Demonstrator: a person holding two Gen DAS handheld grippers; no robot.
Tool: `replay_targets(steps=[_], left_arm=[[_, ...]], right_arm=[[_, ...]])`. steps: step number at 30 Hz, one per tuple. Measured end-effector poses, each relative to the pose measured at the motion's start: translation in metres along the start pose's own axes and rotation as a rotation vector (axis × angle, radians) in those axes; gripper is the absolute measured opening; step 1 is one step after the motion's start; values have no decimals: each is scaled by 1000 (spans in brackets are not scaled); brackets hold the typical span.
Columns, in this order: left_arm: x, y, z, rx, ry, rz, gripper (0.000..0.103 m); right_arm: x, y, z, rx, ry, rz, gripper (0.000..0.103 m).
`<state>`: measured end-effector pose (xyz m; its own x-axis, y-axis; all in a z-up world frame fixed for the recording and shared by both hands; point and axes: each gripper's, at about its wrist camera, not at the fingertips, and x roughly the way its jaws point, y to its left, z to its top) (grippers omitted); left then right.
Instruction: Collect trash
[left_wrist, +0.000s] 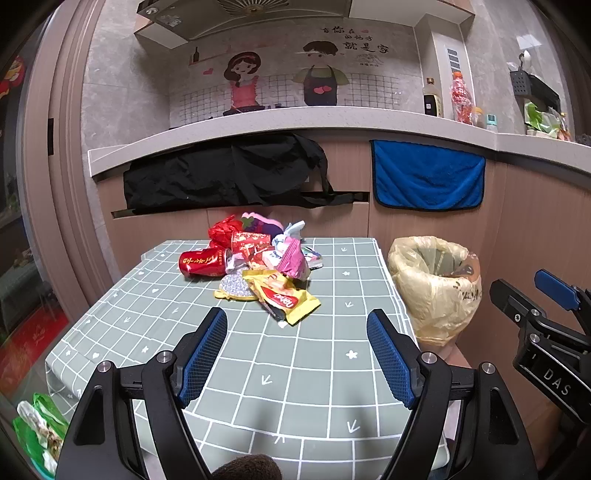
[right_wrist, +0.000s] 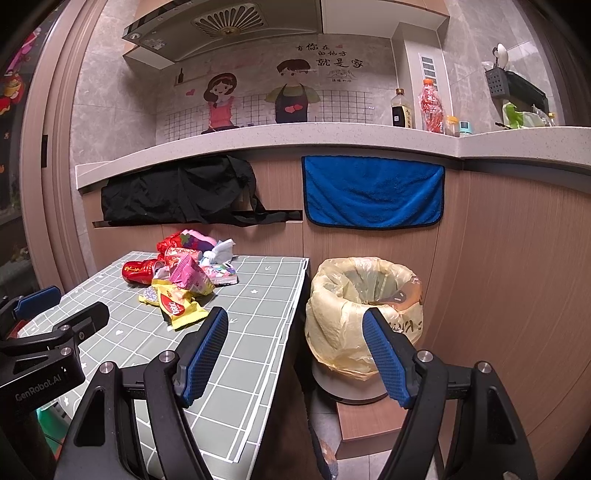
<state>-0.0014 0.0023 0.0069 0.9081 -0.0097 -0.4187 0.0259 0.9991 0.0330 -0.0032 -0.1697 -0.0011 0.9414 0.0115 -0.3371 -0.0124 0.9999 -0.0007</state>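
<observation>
Blue ribbed pads on both grippers, two fingers each, four pads counted. Left gripper (left_wrist: 297, 325) fingers spread wide apart, nothing between them, hovering over near part of table (left_wrist: 229, 387) covered in grey-green checked cloth. Right gripper (right_wrist: 295, 325) likewise spread wide and empty, straddling table's right edge, one finger over cloth, other in front of bin.

One trash pile (left_wrist: 258, 258) at far end of table, well apart from both grippers. Counted in pile: one red can (left_wrist: 205, 262) on its side at left; one yellow wrapper (left_wrist: 288, 297) nearest, flat on cloth; one pink packet (left_wrist: 293, 260) behind it; one round glittery disc (left_wrist: 236, 286) touching yellow wrapper; red foil and white tissue at back, number of pieces cannot tell.

One bin (right_wrist: 364, 314) lined with yellow bag, just beside table's right edge, on floor level.

Beyond: one black cloth (left_wrist: 221, 177) and one blue towel (left_wrist: 428, 177) hanging from counter edge.

Right wrist view only: metal base under bin, wooden step below it, bin interior. Left wrist view only: green bag (left_wrist: 37, 432) by table's near left corner.
</observation>
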Motion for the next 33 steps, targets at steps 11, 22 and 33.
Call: replay_targets(steps=[11,22,33], left_arm=[[5,4,-1,-15,15,-5,78],[40,50,31,-13,-4,56,78],[134,154,69,-69,55,102,78]], right_arm=[[1,0,0,3,6,3,73],[29,12,20,-60,28,47,73],[134,84,90,-239,64,241,73]])
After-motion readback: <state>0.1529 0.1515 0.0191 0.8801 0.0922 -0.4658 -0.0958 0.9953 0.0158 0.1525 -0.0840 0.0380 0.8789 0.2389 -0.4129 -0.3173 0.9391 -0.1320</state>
